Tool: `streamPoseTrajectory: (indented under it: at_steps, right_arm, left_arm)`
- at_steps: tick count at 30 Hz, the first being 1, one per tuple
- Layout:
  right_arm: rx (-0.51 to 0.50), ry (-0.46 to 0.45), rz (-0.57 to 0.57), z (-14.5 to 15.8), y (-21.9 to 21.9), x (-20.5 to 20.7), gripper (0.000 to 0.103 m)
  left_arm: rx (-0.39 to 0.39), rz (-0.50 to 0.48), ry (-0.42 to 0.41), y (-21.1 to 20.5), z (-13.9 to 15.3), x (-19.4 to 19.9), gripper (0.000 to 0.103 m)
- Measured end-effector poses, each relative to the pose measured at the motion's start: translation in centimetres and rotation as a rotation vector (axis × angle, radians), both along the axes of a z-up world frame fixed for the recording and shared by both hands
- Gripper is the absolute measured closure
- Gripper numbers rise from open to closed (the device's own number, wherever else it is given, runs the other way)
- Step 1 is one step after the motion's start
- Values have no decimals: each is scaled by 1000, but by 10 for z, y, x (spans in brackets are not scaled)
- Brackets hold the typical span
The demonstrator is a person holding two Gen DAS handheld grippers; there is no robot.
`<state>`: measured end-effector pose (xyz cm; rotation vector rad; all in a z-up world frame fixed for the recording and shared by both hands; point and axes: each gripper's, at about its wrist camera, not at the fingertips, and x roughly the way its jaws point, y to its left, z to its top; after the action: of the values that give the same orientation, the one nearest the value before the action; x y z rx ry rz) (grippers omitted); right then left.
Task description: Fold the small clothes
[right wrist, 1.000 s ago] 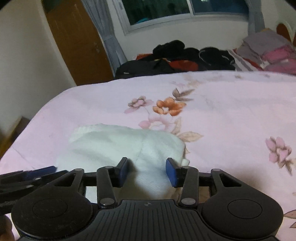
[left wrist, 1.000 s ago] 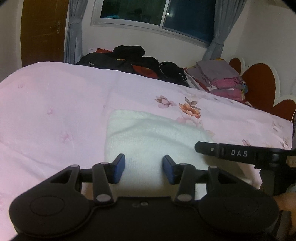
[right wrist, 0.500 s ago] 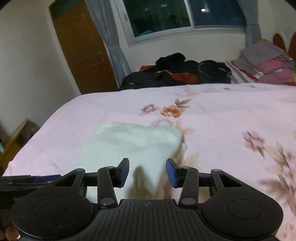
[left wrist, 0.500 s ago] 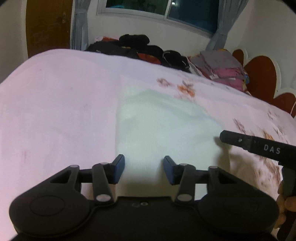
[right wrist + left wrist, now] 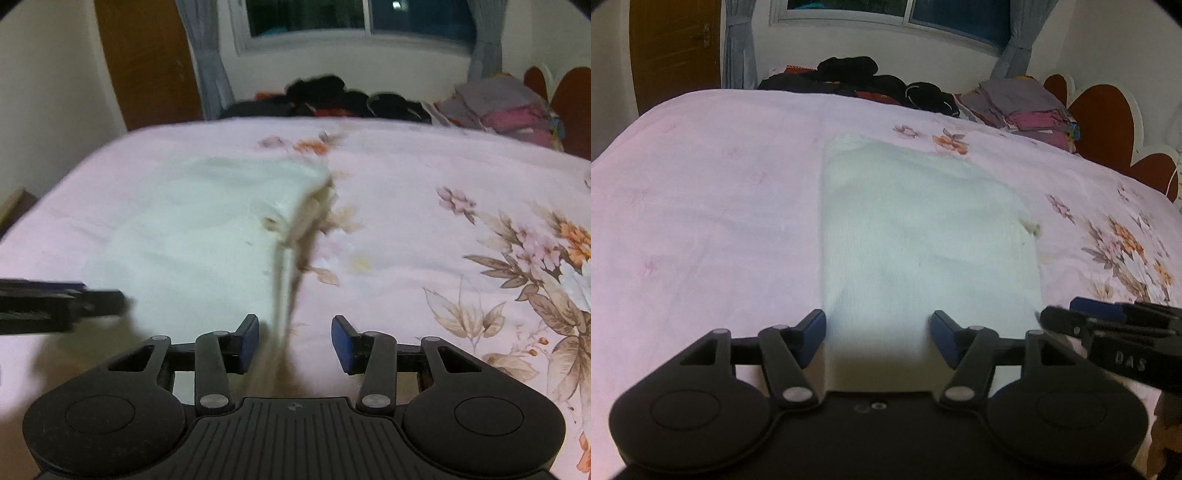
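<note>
White garment: flat on the pink bed, long axis running away from both grippers. Left gripper, jaws just widened, empty, straddles its near hem. Right gripper, part-open, empty, at its right edge.

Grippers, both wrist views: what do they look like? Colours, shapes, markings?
Left gripper: black plastic body, two round discs, silver pivot pins, linkage arms ending in blue pads. Right gripper: same build, with a ribbed black centre plate. Seen from the left wrist, the right gripper's side carries white "DAS" lettering. No cables or sleeves visible.
</note>
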<state>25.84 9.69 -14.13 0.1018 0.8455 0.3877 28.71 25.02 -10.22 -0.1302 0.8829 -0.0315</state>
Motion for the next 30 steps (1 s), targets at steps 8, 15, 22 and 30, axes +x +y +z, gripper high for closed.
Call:
streamPoseTrajectory:
  at_steps: [8, 15, 22, 30]
  right_arm:
    - [-126, 11, -3, -17, 10, -10, 59]
    - [-116, 31, -31, -20, 10, -14, 59]
    - [-131, 25, -42, -21, 13, -16, 58]
    - [-116, 38, -58, -21, 11, -16, 58]
  left_arm:
    - [9, -24, 22, -5, -9, -7, 28]
    - [26, -18, 56, -10, -10, -10, 9]
    - [40, 12, 100, -12, -13, -8, 0]
    - [38, 54, 144, -10, -16, -3, 0]
